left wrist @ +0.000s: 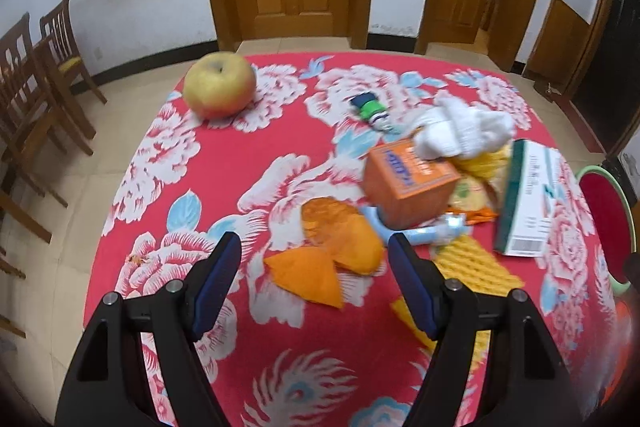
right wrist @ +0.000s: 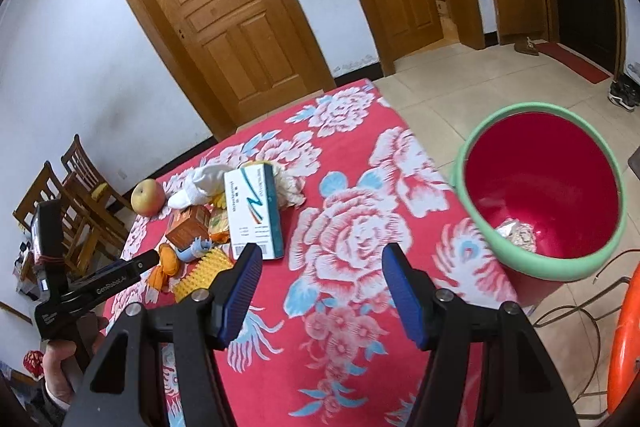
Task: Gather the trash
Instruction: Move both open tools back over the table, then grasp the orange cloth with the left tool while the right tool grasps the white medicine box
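We have barely begun: only one crumpled foil wad (right wrist: 518,235) lies in the red bin (right wrist: 560,269) off the table's right edge, while the orange peels (left wrist: 336,251), orange box (left wrist: 410,183), white-and-green box (left wrist: 528,203) and wrappers crowd the table's (left wrist: 256,155) right side. Our left gripper (left wrist: 314,265) hangs jaws apart over the peels, the right gripper (right wrist: 320,281) likewise apart and empty. The printing on the boxes is too blurred to read; "GenRobot" shows on the left tool.

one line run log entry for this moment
task: collect trash | left hand-held gripper: open, over orange peel | right hand-held gripper: open, empty | bin: holds foil wad
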The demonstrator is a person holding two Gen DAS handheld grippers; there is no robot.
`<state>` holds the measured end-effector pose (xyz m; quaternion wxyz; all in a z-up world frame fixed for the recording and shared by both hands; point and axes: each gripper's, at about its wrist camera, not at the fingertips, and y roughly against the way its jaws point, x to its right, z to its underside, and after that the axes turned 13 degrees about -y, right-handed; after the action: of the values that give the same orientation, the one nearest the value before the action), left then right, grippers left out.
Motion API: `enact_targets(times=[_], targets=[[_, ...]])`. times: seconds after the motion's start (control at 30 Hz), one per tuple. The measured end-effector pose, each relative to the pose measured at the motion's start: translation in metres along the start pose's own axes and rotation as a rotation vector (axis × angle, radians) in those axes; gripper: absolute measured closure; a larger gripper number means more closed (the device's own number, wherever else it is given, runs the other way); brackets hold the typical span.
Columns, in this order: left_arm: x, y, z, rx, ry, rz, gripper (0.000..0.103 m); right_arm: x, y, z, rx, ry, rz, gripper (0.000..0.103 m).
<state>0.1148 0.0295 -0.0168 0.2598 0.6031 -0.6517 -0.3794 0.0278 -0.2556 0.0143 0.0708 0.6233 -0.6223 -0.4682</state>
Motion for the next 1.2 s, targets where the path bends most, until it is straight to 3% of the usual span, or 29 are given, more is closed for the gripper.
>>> enact_targets(times=[0.4,0.63,0.97,1.07,1.2], targets=[[-0.005,-0.028,0.002,-0.01,-0.003,0.06,0.028,-0.038,-0.055,0.003,-0.108,0.054,-0.025,0.038],[-0.003,-0.029,0.001,0.011,0.009,0.146,0.059,-0.052,-0.083,0.005,-0.146,0.071,-0.025,0.038],[-0.006,-0.027,0.003,0.033,0.034,0.18,0.064,-0.056,-0.106,0.01,-0.162,0.077,0.015,0.037],[-0.008,-0.018,0.005,0.046,0.039,0.179,0.065,-0.059,-0.107,0.014,-0.148,0.103,0.016,0.048],[-0.01,-0.006,0.005,0.067,0.048,0.184,0.065,-0.059,-0.105,0.015,-0.146,0.108,0.009,0.049]])
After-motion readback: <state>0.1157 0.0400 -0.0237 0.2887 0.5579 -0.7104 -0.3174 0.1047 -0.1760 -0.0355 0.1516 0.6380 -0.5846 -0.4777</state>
